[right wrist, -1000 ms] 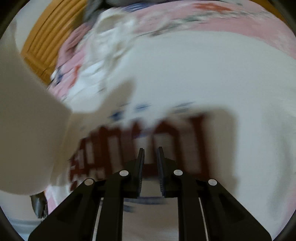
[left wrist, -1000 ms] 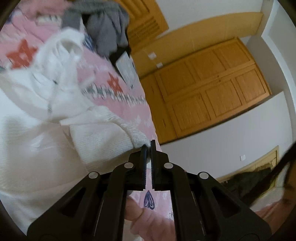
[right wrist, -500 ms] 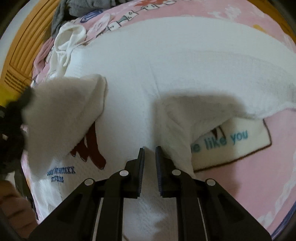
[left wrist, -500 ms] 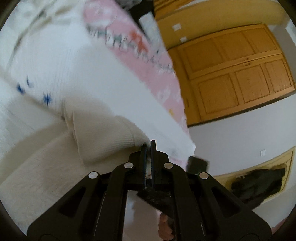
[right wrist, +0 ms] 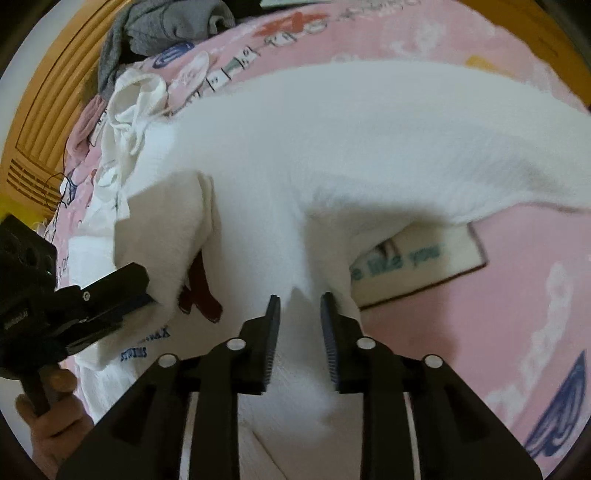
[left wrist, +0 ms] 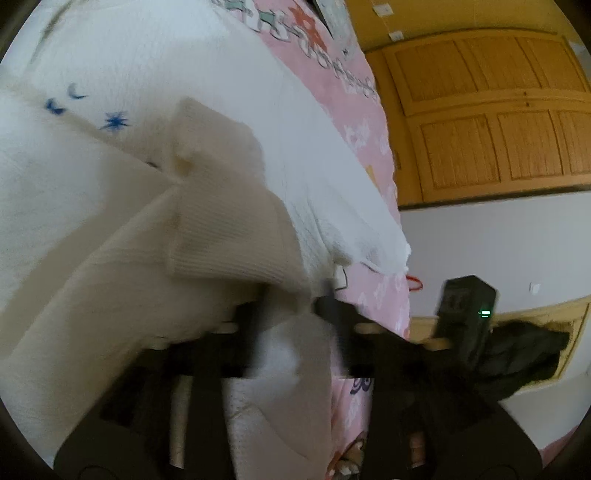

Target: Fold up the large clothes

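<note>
A large white knit sweater (right wrist: pixel 332 147) with dark red and blue print lies spread on a pink bedspread (right wrist: pixel 517 295). My left gripper (left wrist: pixel 291 310) is open, blurred, with the sweater's ribbed cuff (left wrist: pixel 229 236) lying over its fingers. It also shows in the right wrist view (right wrist: pixel 122 295), at the folded-in sleeve (right wrist: pixel 166 240). My right gripper (right wrist: pixel 299 328) is open, a point of white sweater fabric between its fingers. In the left wrist view the sweater body (left wrist: pixel 184 55) shows small blue star prints.
A grey garment (right wrist: pixel 166 26) and a crumpled white garment (right wrist: pixel 136 96) lie at the bed's far end. Wooden wardrobe doors (left wrist: pixel 498 110) stand beyond the bed. The right gripper's body (left wrist: pixel 465 310) with a green light shows at the bed edge. A dark garment (left wrist: pixel 524 354) lies beyond.
Both grippers have opened. The left one has carried the sleeve cuff across the sweater body and let go of it. The right one has released the fabric it pinched.
</note>
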Available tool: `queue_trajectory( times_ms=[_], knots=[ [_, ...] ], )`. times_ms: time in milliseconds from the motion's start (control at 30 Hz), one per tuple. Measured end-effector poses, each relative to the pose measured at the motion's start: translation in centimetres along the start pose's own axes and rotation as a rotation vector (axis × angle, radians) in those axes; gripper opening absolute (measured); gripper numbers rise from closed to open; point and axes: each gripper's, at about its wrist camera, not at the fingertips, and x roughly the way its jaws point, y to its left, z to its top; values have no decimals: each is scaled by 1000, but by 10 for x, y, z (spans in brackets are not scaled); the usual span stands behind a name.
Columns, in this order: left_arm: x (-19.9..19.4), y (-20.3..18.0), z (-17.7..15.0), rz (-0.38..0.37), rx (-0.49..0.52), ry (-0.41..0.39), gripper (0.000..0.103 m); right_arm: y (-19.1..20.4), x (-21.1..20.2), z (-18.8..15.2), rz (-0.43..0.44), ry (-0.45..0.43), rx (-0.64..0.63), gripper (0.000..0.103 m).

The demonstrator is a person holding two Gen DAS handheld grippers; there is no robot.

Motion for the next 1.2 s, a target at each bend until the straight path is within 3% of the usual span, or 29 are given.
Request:
queue_trajectory(
  times_ms=[33, 67, 233, 333, 433, 500, 567, 633, 700, 733, 767, 800, 833, 900, 1100, 1200],
  knots=[
    [-6, 5, -3, -7, -9, -28, 81, 2, -7, 4, -7, -12, -8, 28],
    [-13, 6, -6, -8, -16, -47, 82, 6, -12, 10, -9, -21, -16, 32],
    [-51, 18, -14, 38, -40, -44, 82, 37, -36, 38, 0, -78, -83, 44],
    [-102, 33, -20, 92, -87, -127, 82, 77, -40, 48, -40, -112, -202, 56],
    [-160, 56, -23, 240, -138, -238, 82, 116, -32, 45, -152, -137, -311, 60],
    [-194, 70, -21, 415, -151, -312, 82, 136, -25, 39, -163, -125, -335, 76],
    [-217, 85, -16, 509, -182, -355, 82, 155, -20, 33, -193, -119, -357, 88],
    [-232, 102, -10, 547, -231, -384, 82, 169, -12, 27, -243, -106, -390, 90],
    [-240, 123, 0, 564, -276, -389, 82, 184, 8, 23, -393, -71, -455, 90],
    [-238, 136, 9, 569, -289, -367, 82, 187, 21, 22, -472, -66, -481, 89],
    [-235, 147, 18, 587, -300, -344, 82, 186, 32, 24, -493, -67, -488, 67],
    [-229, 158, 27, 615, -304, -316, 82, 181, 42, 26, -494, -43, -486, 20],
    [-228, 167, 29, 630, -313, -299, 82, 174, 52, 30, -490, 14, -473, 6],
    [-216, 187, 40, 658, -355, -252, 82, 158, 46, 40, -410, 47, -399, 6],
    [-218, 192, 51, 726, -355, -261, 82, 108, -45, 52, -281, -27, -277, 6],
    [-220, 196, 55, 734, -363, -248, 82, 66, -68, 48, -212, 8, -165, 6]
  ],
)
